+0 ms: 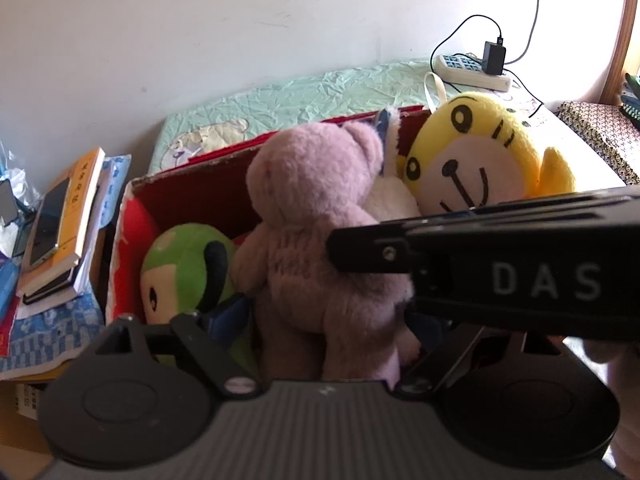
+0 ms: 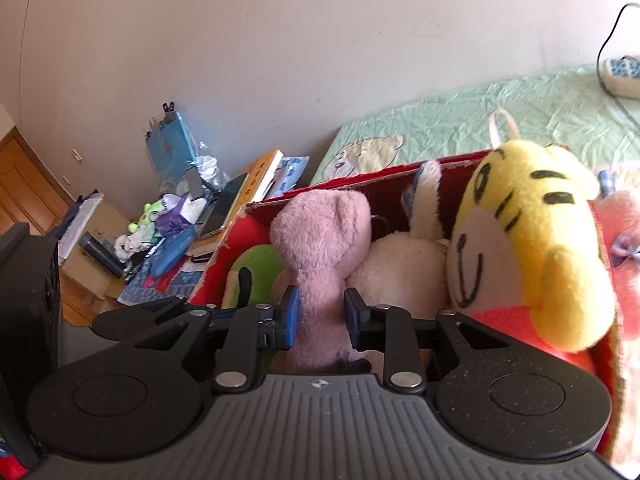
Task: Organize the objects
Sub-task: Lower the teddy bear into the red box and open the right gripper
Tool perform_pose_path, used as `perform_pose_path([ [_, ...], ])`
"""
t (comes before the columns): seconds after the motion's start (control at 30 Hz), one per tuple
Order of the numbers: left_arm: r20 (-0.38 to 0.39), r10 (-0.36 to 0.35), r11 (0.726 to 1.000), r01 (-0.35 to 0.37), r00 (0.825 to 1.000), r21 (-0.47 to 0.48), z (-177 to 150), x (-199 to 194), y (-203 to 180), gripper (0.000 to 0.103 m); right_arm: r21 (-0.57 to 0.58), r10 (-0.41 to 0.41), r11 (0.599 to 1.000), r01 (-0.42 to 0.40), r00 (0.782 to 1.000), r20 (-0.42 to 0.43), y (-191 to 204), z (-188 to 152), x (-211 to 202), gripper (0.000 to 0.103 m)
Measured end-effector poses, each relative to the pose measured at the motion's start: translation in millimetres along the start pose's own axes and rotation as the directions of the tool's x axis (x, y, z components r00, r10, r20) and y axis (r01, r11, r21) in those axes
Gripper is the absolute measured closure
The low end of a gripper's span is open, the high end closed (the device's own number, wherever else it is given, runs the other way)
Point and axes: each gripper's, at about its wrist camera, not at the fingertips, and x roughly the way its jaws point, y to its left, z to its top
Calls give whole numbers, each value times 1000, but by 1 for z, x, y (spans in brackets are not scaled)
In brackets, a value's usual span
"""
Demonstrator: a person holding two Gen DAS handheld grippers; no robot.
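A pink teddy bear (image 1: 312, 200) (image 2: 320, 232) stands upright in a red cardboard box (image 1: 192, 172) (image 2: 360, 182). Beside it in the box lie a green plush (image 1: 184, 264) (image 2: 260, 268), a white plush (image 1: 392, 196) (image 2: 400, 264) and a yellow tiger plush (image 1: 468, 160) (image 2: 532, 248). My right gripper (image 2: 322, 316) is shut on the bear's lower body, a blue pad on each side. My left gripper (image 1: 326, 320) straddles the bear and is open; its left pad (image 1: 228, 316) stands just off the bear. The right gripper's black housing (image 1: 520, 276) hides the other finger.
The box sits on a bed with a green sheet (image 1: 320, 92) (image 2: 520, 120). A power strip with a charger (image 1: 472, 68) lies at the back right. Stacked books with a phone (image 1: 60, 220) and cluttered boxes (image 2: 168, 220) stand to the left. A pink plush (image 2: 624, 240) lies right of the box.
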Motion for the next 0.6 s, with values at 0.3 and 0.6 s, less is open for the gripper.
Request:
perform_pose_path([
  [0.3, -33, 35, 999, -35, 999, -7, 1, -3, -4, 12, 0, -73, 997, 73, 997, 27, -2, -8, -12, 72],
  [0.6, -36, 82, 997, -82, 996, 0, 2, -9, -7, 10, 18, -99, 995, 98, 994, 47, -2, -14, -23, 72],
])
